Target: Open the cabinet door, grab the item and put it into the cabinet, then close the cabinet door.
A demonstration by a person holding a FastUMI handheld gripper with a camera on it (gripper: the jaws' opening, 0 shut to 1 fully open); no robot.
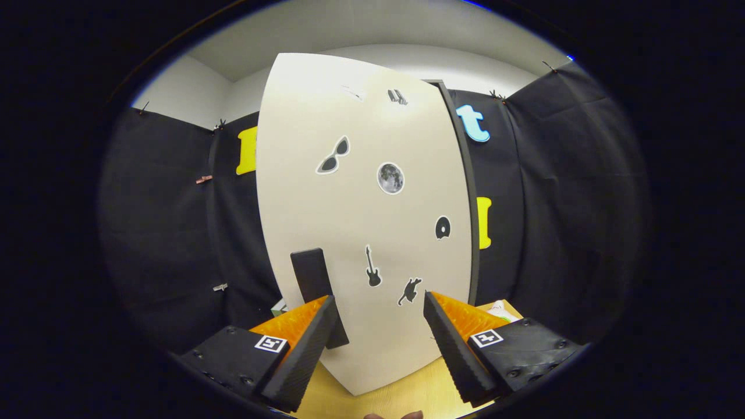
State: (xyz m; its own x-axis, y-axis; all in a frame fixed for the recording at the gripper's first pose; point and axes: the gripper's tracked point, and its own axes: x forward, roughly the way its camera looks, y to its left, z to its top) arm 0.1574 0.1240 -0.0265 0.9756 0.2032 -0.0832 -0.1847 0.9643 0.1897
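A tall white cabinet (pixel 361 233) stands on the wooden table just ahead of my fingers, its door (pixel 349 192) closed and dotted with small stickers. A black bar handle (pixel 314 279) sits low on the door's left side, right beside and partly behind my left fingertip (pixel 326 317). My gripper (pixel 378 308) is open, held wide in front of the door with nothing between its fingers. A whitish packet (pixel 503 309) lies on the table to the right of the cabinet, beyond my right finger (pixel 442 326).
The wooden tabletop (pixel 396 398) shows below the cabinet's foot. Black cloth walls close in on both sides and behind. A small pale object (pixel 279 307) peeks out left of the cabinet base. A person's fingertips (pixel 393 415) show at the bottom.
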